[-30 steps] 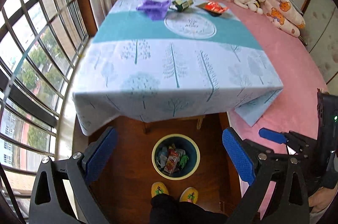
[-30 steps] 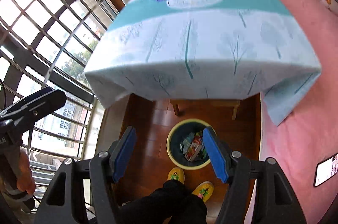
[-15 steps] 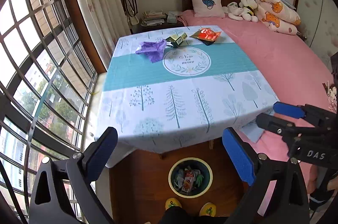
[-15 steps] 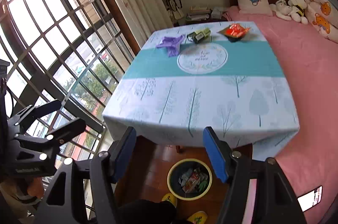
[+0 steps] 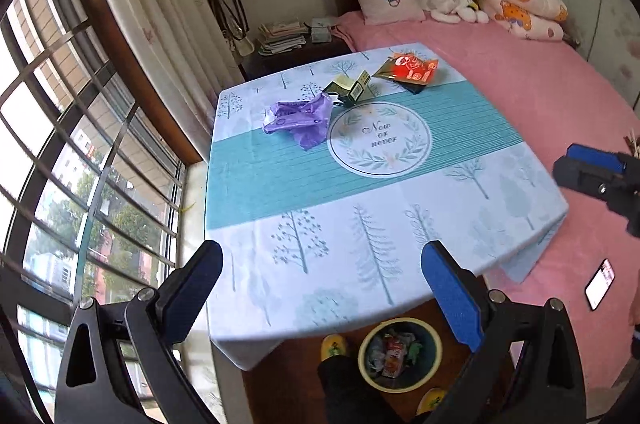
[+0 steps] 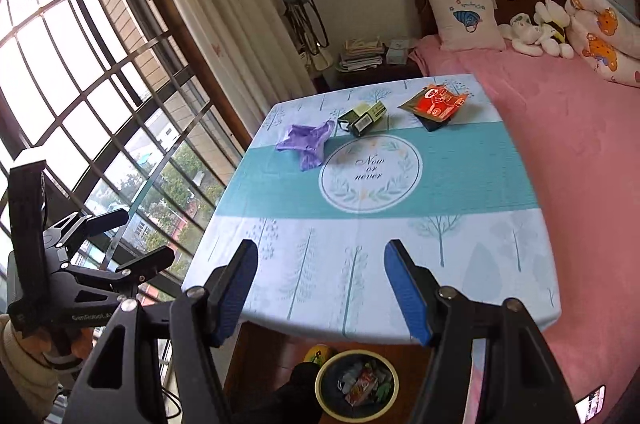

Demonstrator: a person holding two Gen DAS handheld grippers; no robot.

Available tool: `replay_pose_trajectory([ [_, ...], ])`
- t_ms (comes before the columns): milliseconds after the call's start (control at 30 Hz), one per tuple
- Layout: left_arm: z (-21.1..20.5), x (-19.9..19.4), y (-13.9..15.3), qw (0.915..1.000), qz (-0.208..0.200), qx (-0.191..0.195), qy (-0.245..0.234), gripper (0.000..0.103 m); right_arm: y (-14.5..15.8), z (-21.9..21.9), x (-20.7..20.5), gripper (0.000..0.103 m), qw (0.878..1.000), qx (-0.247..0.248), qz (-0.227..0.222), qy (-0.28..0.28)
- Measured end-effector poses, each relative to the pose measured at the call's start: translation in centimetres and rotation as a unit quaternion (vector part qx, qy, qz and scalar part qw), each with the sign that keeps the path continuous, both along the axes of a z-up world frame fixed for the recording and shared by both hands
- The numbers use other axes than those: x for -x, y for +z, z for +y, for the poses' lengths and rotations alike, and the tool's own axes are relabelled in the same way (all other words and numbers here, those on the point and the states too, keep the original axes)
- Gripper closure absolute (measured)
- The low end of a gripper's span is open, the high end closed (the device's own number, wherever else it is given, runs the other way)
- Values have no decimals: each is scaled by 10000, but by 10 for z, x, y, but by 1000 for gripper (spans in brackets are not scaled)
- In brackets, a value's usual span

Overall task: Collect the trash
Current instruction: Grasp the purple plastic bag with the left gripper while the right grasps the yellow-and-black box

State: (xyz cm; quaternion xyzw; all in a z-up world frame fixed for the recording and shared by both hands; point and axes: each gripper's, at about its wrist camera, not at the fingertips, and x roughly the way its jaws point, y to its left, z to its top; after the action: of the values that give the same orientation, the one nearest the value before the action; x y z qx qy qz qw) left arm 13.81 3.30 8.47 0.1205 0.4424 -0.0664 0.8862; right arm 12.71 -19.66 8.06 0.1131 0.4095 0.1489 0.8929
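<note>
Both wrist views overlook table (image 5: 360, 183), perhaps distantly.

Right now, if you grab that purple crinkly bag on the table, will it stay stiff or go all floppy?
Probably floppy: the purple bag lies crumpled and flat on the tablecloth, like thin plastic film. It looks light, so it may slide or flutter when nudged. Its wrinkles should give the fingers something to pinch.

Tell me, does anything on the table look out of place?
Yes: three bits of litter sit at its far end, a crumpled purple wrapper, a small green box tipped over, and a red snack packet.
</note>
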Motion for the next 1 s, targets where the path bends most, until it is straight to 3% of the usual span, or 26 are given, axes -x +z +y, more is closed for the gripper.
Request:
replay_pose_trajectory([
  [200, 20, -100, -22, 9966, 307, -357, -674, 4, -18, 24, -81, 37, 9984, -11, 267, -489],
  [433, 37, -223, -55, 9838, 633, -627, -1554, 4, -55, 43, -172, 37, 9904, -169, 722, -1168],
  [700, 34, -324, -109, 9547, 887, -962, -2673, 4, -97, 57, -254, 37, 9818, -146, 1075, -1556],
  [833, 31, -355, -129, 9395, 1150, -836, -3118, 4, -114, 61, -282, 37, 9802, -131, 1198, -1571],
  [1000, 22, -376, -152, 9138, 1436, -814, -3711, 4, -134, 62, -313, 37, 9762, -258, 1369, -1661],
])
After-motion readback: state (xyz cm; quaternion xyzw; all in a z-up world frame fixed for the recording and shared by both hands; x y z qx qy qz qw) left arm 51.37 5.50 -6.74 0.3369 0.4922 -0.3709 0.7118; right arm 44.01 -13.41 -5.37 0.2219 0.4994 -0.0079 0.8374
